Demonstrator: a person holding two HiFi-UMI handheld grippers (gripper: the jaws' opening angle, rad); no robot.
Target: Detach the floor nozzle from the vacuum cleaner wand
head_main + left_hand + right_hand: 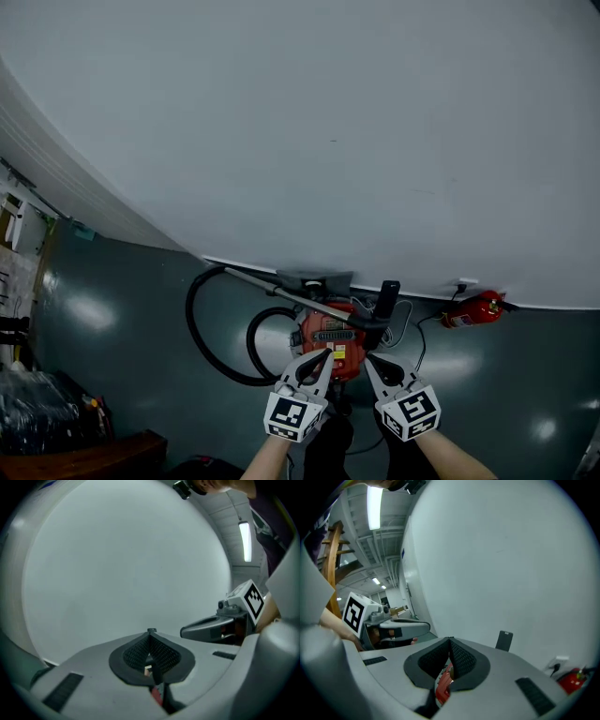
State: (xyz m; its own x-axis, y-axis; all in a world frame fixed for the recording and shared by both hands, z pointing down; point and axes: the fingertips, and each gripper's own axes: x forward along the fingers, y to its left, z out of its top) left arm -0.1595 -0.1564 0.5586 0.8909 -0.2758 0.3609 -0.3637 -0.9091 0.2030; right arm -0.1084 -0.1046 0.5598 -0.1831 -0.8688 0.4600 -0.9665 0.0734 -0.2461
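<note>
Left hand-held gripper: jaws pressed together, nothing between the pads. Right hand-held gripper: likewise pressed together and empty. Only a strip of red showed through the gap below its pads.

In the head view both grippers sat side by side, low in the frame, tips angled toward each other above the red vacuum body. Neither touched it, as far as could be seen.

Outward from there: the metal wand lay slanted across the top of the body. The black hose looped on the floor to the left. A flat grey piece against the foot of the wall was taken to be the floor nozzle — the wand crossed just in front of it. The joint between the two was too small to read.

A fire extinguisher lay to the right by the wall, well apart from the work.

Progress, as a judgement: nothing done yet. No grip on wand or nozzle — approach, hold on each part and the pull-apart all remained.
</note>
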